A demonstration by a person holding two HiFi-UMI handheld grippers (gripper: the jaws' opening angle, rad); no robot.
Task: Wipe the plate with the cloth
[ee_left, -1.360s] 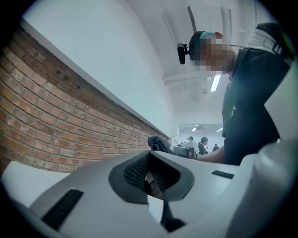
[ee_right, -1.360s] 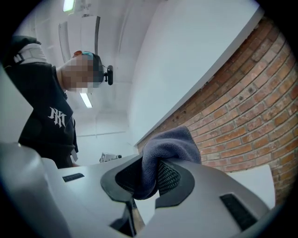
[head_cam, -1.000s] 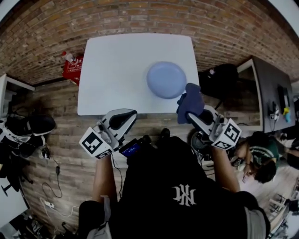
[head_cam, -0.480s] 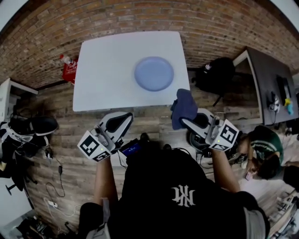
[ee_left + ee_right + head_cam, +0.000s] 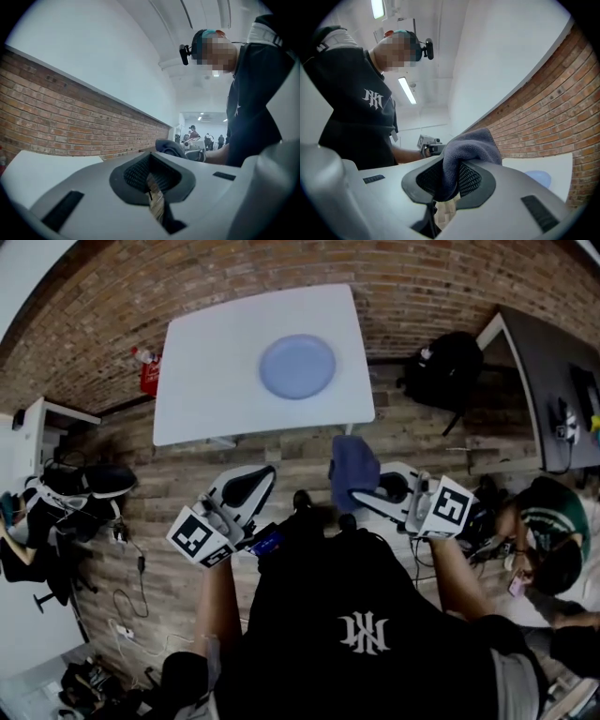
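Brick is making up the far wall [image 5: 450, 277], and wooden floor boards [image 5: 281, 451] are running below it. A white table [image 5: 211, 390] is standing on the floor by that wall. A person in a black shirt [image 5: 366, 615] is standing on the near side, well back from the table, with a strip of floor in between.

A dark desk [image 5: 553, 381] is showing at the far right, and another person [image 5: 548, 540] is sitting near it. A black backpack [image 5: 441, 381] is lying on the floor just right of the table. A small red thing [image 5: 150, 379] is sitting by the table's left side.

The blue plate [image 5: 297, 367] is lying on the table top, a bit right of the middle, with bare white all around it.

The right gripper [image 5: 370, 501] is pinching the dark blue cloth [image 5: 354, 470] tight between its jaws, and the cloth [image 5: 468, 145] is bunching up over the pads. It is hanging over the floor, apart from the plate.

The left gripper [image 5: 258, 479] is hanging over the floor too, left of the cloth. Its jaws are pressing together with nothing between them.
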